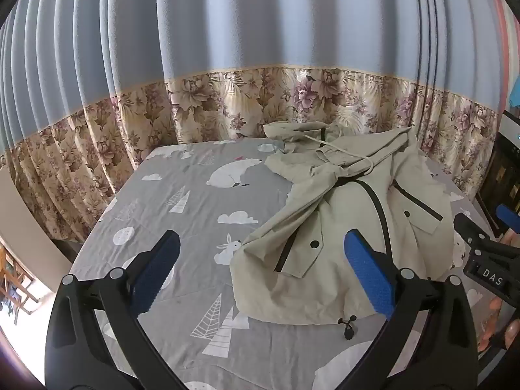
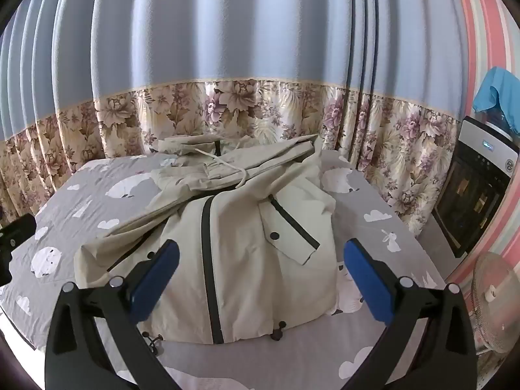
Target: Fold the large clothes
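Left gripper (image 1: 261, 268) fingers spread wide, holding nothing, above bed sheet (image 1: 182, 214); jacket (image 1: 351, 227) lies ahead, mostly toward its right finger

Right gripper (image 2: 261, 268) fingers also wide apart, empty; jacket (image 2: 234, 243) spread on bed sheet (image 2: 373, 227) straight ahead between fingers, hem nearest, hood farthest by curtain (image 2: 227, 65)

Sleeve (image 2: 130, 227) reaches out beyond left finger; black zipper (image 2: 208, 260) runs down jacket front

Fan (image 2: 494, 295) outside right finger
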The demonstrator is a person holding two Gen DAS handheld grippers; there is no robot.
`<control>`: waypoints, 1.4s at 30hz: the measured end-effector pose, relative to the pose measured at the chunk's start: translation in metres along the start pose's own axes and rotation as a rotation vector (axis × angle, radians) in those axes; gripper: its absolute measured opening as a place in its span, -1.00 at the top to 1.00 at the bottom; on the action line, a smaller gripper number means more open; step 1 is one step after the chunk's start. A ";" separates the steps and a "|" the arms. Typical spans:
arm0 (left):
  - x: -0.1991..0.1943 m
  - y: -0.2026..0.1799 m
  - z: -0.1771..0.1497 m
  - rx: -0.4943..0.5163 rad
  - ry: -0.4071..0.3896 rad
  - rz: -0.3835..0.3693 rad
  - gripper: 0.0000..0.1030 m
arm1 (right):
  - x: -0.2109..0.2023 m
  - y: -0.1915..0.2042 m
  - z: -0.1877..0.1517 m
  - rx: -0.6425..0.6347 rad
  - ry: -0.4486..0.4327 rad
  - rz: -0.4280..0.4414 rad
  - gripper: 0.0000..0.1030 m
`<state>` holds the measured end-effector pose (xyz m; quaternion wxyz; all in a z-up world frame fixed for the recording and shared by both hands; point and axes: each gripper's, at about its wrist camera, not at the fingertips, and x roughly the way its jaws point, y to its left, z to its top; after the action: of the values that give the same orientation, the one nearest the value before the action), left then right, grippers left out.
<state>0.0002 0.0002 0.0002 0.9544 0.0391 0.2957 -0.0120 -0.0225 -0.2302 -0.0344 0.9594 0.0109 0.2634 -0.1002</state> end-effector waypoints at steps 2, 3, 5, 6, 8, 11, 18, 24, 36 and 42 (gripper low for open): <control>-0.001 0.000 0.000 0.001 -0.008 -0.002 -0.94 | 0.000 0.001 0.000 0.003 -0.006 0.000 -0.96; 0.000 0.000 0.000 -0.004 -0.003 -0.005 -0.94 | 0.000 0.002 0.000 0.004 -0.005 0.001 -0.96; 0.000 -0.001 0.000 0.001 -0.004 0.000 -0.94 | -0.001 0.003 0.000 0.004 -0.006 0.001 -0.96; 0.003 0.001 0.001 0.001 -0.003 0.002 -0.94 | -0.001 0.003 0.000 0.004 -0.005 0.001 -0.96; 0.006 0.002 0.000 0.002 0.001 0.006 -0.94 | -0.002 0.004 0.000 0.004 -0.003 0.000 -0.96; 0.006 0.003 0.001 0.000 -0.001 0.010 -0.94 | 0.004 0.000 0.001 0.004 0.002 -0.001 -0.96; 0.012 0.000 -0.002 0.003 0.006 0.012 -0.94 | 0.008 -0.006 0.003 0.006 0.013 0.000 -0.96; 0.013 0.000 -0.004 0.003 0.005 0.012 -0.94 | 0.009 -0.002 0.000 0.000 0.009 -0.004 -0.96; 0.017 0.000 -0.004 0.003 0.011 0.013 -0.94 | 0.012 0.002 -0.001 -0.007 0.003 0.003 -0.96; 0.024 -0.001 -0.006 0.006 0.019 0.015 -0.94 | 0.015 0.005 -0.003 -0.015 0.001 0.005 -0.96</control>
<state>0.0162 -0.0004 -0.0188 0.9515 0.0443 0.3044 -0.0051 -0.0104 -0.2284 -0.0453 0.9596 0.0044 0.2646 -0.0957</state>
